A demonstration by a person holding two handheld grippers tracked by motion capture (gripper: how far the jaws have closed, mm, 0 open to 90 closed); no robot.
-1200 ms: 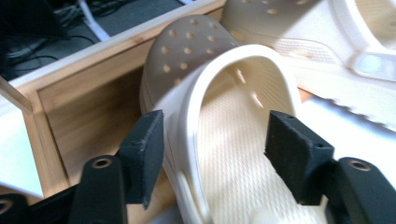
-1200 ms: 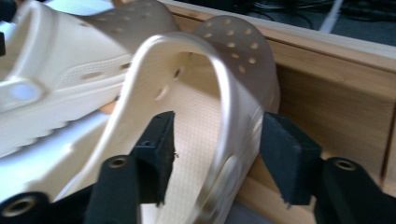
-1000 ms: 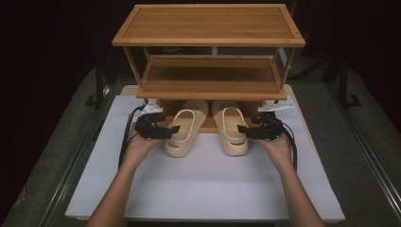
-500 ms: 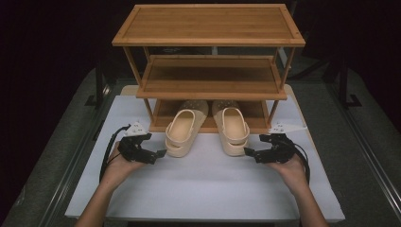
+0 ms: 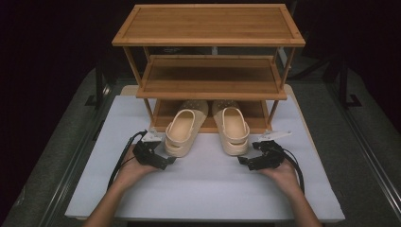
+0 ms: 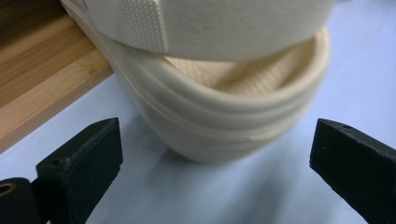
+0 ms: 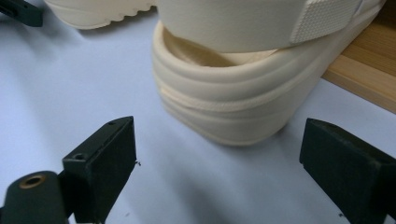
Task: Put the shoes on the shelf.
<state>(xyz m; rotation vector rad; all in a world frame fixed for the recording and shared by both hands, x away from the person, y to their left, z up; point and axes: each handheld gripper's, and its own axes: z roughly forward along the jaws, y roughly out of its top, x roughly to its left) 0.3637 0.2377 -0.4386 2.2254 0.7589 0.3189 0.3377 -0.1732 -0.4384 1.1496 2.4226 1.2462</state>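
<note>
Two cream strap sandals, the left sandal (image 5: pixel 182 132) and the right sandal (image 5: pixel 233 128), lie side by side, toes on the bottom shelf of a bamboo rack (image 5: pixel 208 26) and heels on the white mat (image 5: pixel 208 194). My left gripper (image 5: pixel 166 161) lies low on the mat just left of the left sandal's heel. In the left gripper view its jaws (image 6: pixel 215 140) stand wide, the heel (image 6: pixel 224 116) just ahead and untouched. My right gripper (image 5: pixel 244 163) sits by the right sandal's heel (image 7: pixel 224 107), its jaws (image 7: pixel 219 133) equally wide and empty. Both pairs of jaws have just been opening.
The rack has three bamboo shelves; the middle shelf (image 5: pixel 210 75) and top are bare. Its front posts (image 5: pixel 148 111) stand beside the sandals. Dark floor and metal rails (image 5: pixel 359 137) flank the table.
Both hands have drawn back from the sandals' sides toward me and sunk to the mat behind the heels. Their jaws have spread. The sandals stay put.
</note>
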